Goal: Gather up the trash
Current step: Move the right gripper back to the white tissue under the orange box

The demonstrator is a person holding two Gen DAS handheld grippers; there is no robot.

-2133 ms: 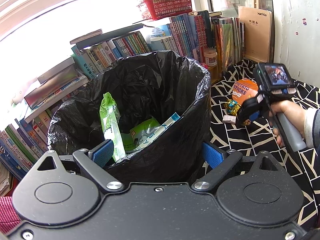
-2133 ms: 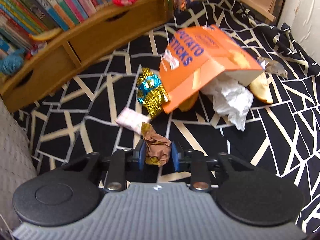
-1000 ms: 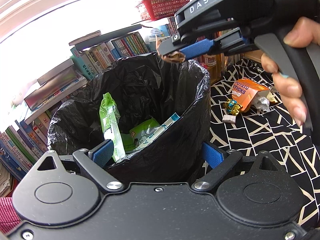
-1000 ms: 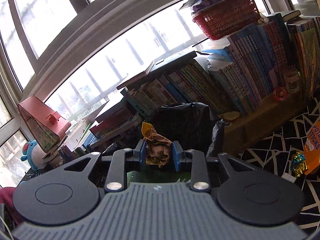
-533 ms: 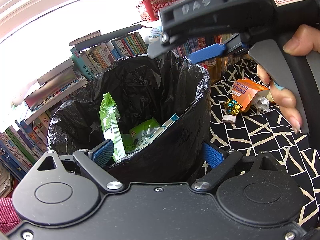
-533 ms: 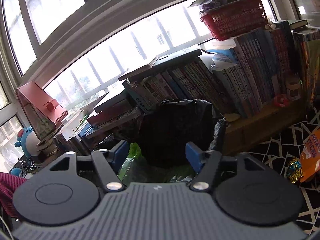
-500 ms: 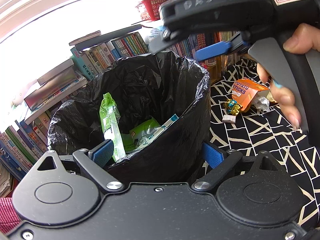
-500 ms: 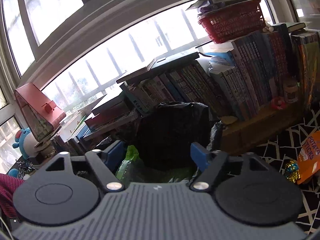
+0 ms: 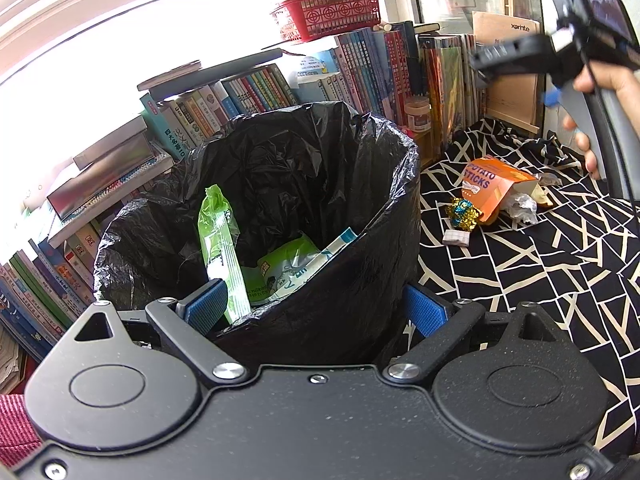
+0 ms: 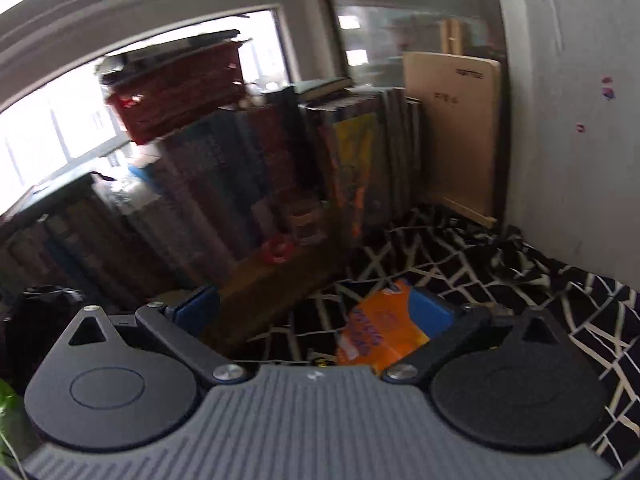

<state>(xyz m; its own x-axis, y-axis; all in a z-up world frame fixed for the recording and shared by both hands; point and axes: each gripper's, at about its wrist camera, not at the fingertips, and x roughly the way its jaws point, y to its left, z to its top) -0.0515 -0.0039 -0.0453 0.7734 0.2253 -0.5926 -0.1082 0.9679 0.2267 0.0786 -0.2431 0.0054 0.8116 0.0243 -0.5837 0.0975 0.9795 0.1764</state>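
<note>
Bin bag with trash inside, L gripper on its near wall, R gripper empty over the cloth.

Black bin bag (image 9: 320, 216) stands at the cloth's left edge, in front of the book rows (image 9: 256, 92); inside it a green wrapper (image 9: 219, 248) upright and pale green/white packets (image 9: 292, 270). L gripper (image 9: 316, 308) straddles the near bag wall, one blue pad inside, one outside; jaws wide, can't tell if pads press the plastic. More trash on the black-and-white cloth (image 9: 540, 280), well apart from the bin: orange POTATO STICKS box (image 9: 486, 186), gold-blue foil wrapper (image 9: 462, 212) touching it, white crumpled paper (image 9: 520, 206), small pale packet (image 9: 456, 237) nearby. R gripper (image 10: 316, 312), held by a hand (image 9: 600, 92), jaws opening to full spread w/ nothing between them; the orange box lies on the cloth beyond its fingers; view blurred.
</note>
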